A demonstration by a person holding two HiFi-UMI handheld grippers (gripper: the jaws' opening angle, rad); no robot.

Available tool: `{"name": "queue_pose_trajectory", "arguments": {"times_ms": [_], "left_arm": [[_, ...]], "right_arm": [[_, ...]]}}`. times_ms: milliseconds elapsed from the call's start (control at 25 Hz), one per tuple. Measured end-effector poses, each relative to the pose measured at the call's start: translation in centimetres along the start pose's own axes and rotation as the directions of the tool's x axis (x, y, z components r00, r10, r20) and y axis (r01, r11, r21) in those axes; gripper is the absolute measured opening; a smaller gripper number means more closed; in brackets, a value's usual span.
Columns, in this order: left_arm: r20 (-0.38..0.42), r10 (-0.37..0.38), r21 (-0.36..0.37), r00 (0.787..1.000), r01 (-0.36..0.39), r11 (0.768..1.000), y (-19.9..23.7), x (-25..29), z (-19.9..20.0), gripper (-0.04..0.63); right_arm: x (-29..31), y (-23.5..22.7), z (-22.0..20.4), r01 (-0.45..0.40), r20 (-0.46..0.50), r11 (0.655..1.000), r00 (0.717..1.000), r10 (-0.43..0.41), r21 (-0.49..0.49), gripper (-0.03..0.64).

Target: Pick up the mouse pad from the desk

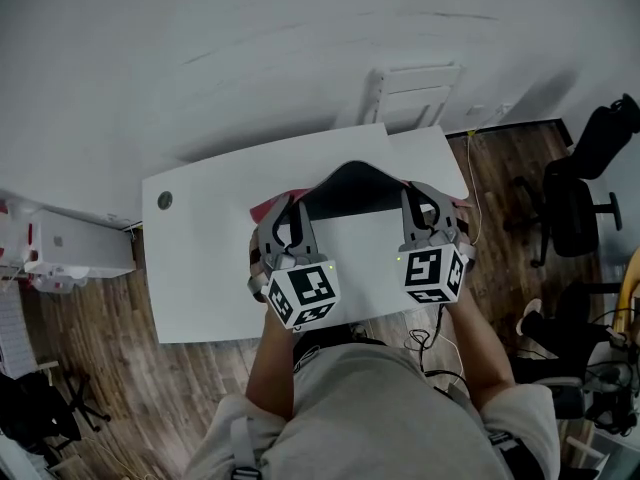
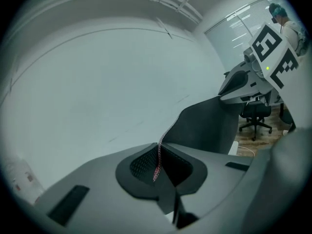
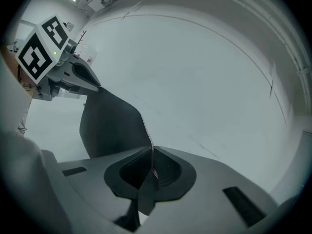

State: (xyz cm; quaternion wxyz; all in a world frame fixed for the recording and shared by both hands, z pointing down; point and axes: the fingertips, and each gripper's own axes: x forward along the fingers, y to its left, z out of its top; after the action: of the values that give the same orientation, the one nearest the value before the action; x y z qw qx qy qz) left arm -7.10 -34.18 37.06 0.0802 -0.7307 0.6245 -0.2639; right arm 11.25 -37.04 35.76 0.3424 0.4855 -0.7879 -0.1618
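I am pinching the mouse pad point(image 1: 350, 186) by its edge in my left gripper point(image 2: 158, 162) and right gripper point(image 3: 152, 167), both pairs of jaws nearly together on the thin sheet. It is hanging between them, apparently off the desk point(image 1: 215, 258), so the pickup is looking essentially done.

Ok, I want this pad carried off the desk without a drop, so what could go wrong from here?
The left gripper and the right gripper each pinch only a thin strip at the edge of the mouse pad, so it might slip out. It hangs limp and curved between them above the desk; pulling the hands apart or twisting could tug it from one grip.
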Motion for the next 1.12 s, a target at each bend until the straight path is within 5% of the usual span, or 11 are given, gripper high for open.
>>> {"name": "queue_pose_trajectory", "arguments": {"times_ms": [320, 760, 1000, 1120], "left_arm": [[0.095, 0.063, -0.042, 0.993, -0.06, 0.997, 1.1, -3.7, 4.7, 0.028], [0.255, -0.067, -0.183, 0.965, 0.117, 0.976, -3.6, -11.5, 9.5, 0.026], [0.132, -0.085, -0.23, 0.988, 0.114, 0.966, -6.5, -13.3, 4.4, 0.026], [0.13, -0.074, -0.235, 0.989, 0.103, 0.966, -6.3, -15.6, 4.1, 0.025]], "right_arm": [[-4.1, -0.8, 5.7, 0.041, 0.151, 0.999, 0.988, -0.042, 0.01, 0.048], [-10.4, 3.9, 9.4, -0.097, 0.28, 0.994, 0.957, 0.079, 0.052, 0.048], [-12.1, 6.8, 6.3, -0.141, 0.253, 0.988, 0.96, 0.121, 0.063, 0.048], [-14.0, 7.4, 6.4, -0.136, 0.274, 0.989, 0.955, 0.113, 0.064, 0.048]]}}
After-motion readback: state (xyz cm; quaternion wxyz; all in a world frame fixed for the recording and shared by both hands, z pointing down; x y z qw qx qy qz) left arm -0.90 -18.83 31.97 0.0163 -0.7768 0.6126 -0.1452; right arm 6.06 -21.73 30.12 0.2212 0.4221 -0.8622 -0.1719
